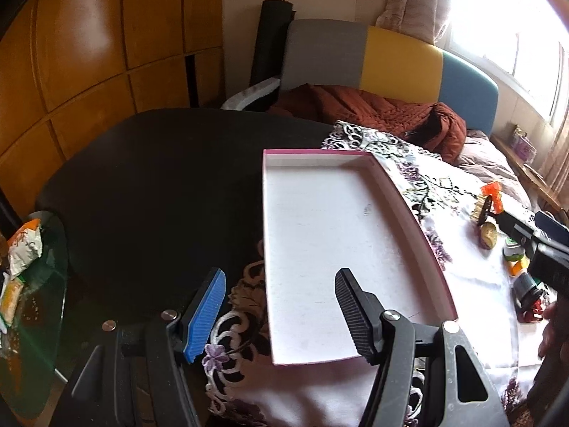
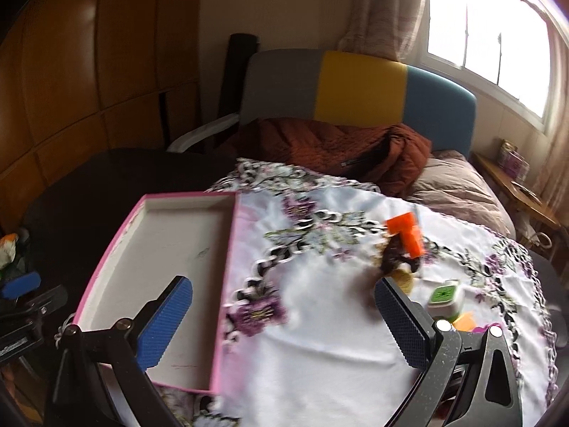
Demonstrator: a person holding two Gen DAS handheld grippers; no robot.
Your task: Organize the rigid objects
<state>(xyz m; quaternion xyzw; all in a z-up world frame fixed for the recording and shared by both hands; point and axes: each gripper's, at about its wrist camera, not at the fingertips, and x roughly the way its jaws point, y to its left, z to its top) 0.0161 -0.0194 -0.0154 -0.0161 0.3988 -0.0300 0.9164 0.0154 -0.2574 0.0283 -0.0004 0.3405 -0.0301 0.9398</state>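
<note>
The left wrist view shows the left hand-held gripper (image 1: pixel 281 315) with its jaws standing wide apart and nothing between them; one pad is blue and the other is black. It hangs over the near end of a shallow pink-edged tray (image 1: pixel 409 210), which is white inside and has nothing in it. The tray lies partly on a flowered cloth (image 1: pixel 473 277) and partly on the dark table (image 1: pixel 160 178). Only this view shows some snack packets (image 1: pixel 25 245) on a glass surface at the far left, and a part of a hand (image 1: pixel 553 331) at the right edge.

The right wrist view shows the right hand-held gripper (image 2: pixel 284 315), also open and holding nothing, above the cloth between the tray and the small things. This picture is a little blurred. Here the small things are seen more fully: one orange block (image 2: pixel 407 233), one dark bristly thing (image 2: pixel 393 258) touching it, one green and white cube (image 2: pixel 444 297), and one yellowish round piece (image 2: pixel 403 277) between them. More small coloured pieces lie behind the right finger, but I cannot count them. All of them lie on the cloth, well apart from the tray. There is one tray and one cloth.
</note>
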